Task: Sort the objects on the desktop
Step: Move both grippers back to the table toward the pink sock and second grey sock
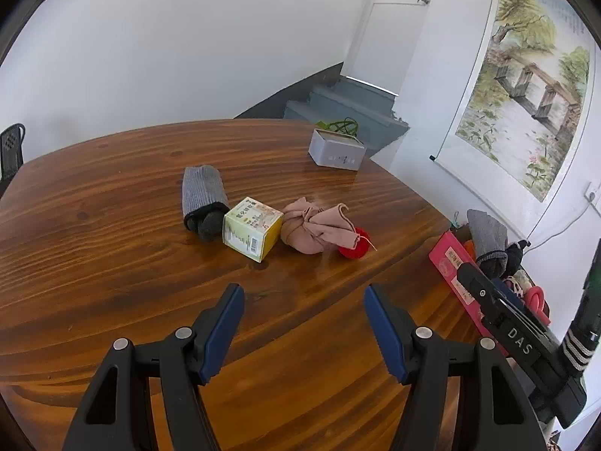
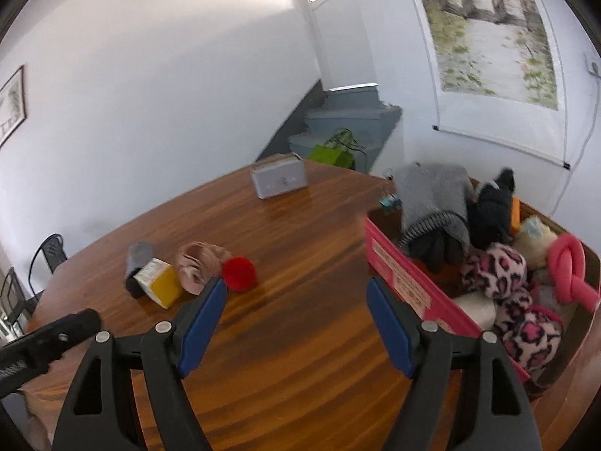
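One oval wooden table (image 1: 112, 263), glossy and streaked, carries everything. At its right edge stands one pink box (image 2: 398, 278), piled with soft things: a grey knit roll (image 2: 435, 195), two pink leopard-print fleece bundles (image 2: 492, 270), a knotted pink tube (image 2: 567, 263); only the right view looks into it, and that view is blurred. One grey tin (image 1: 336, 150) sits at the far side. Mid-table lie four loose items in a row: a ribbed grey sock roll (image 1: 203, 197), a yellow carton (image 1: 251, 229) touching it, a beige cloth bundle (image 1: 315, 229), a red pompom (image 1: 355, 248). Both grippers, left (image 1: 304, 338) and right (image 2: 296, 327), hover with blue-padded fingers spread, holding nothing.
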`<state>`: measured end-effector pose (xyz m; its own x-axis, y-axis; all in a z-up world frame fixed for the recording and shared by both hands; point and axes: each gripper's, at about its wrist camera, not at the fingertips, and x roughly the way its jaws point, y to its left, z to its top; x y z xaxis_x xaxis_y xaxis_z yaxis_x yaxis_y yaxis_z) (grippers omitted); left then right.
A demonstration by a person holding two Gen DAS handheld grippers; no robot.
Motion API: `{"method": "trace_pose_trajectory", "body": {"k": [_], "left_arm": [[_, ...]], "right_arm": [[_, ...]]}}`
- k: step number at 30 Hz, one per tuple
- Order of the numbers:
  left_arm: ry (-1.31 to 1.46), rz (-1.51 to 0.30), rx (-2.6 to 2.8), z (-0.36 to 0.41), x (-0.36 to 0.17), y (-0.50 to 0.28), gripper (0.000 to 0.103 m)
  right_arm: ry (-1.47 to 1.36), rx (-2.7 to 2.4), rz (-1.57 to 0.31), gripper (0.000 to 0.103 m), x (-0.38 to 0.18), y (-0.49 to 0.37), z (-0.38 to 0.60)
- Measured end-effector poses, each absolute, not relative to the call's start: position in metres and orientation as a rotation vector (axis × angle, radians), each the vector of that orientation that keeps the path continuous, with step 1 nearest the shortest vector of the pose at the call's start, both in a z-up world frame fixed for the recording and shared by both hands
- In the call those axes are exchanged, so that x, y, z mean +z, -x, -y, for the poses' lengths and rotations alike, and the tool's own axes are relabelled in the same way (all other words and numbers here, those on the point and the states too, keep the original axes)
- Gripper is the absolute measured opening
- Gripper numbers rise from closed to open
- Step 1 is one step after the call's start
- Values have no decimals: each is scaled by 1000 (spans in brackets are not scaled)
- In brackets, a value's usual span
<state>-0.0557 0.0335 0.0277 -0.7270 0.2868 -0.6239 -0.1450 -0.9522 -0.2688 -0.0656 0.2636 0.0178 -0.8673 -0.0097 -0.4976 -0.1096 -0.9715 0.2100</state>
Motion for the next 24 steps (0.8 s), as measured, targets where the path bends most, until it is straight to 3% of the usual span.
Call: {"method": "trace_pose_trajectory", "body": {"k": [12, 24], "left_arm": [[1078, 336, 2763, -7, 12, 68, 68], [1088, 402, 2790, 15, 12, 72, 68]], "right_arm": [[916, 3012, -425, 80, 7, 67, -263], [962, 3089, -340, 80, 3, 65, -238]]}}
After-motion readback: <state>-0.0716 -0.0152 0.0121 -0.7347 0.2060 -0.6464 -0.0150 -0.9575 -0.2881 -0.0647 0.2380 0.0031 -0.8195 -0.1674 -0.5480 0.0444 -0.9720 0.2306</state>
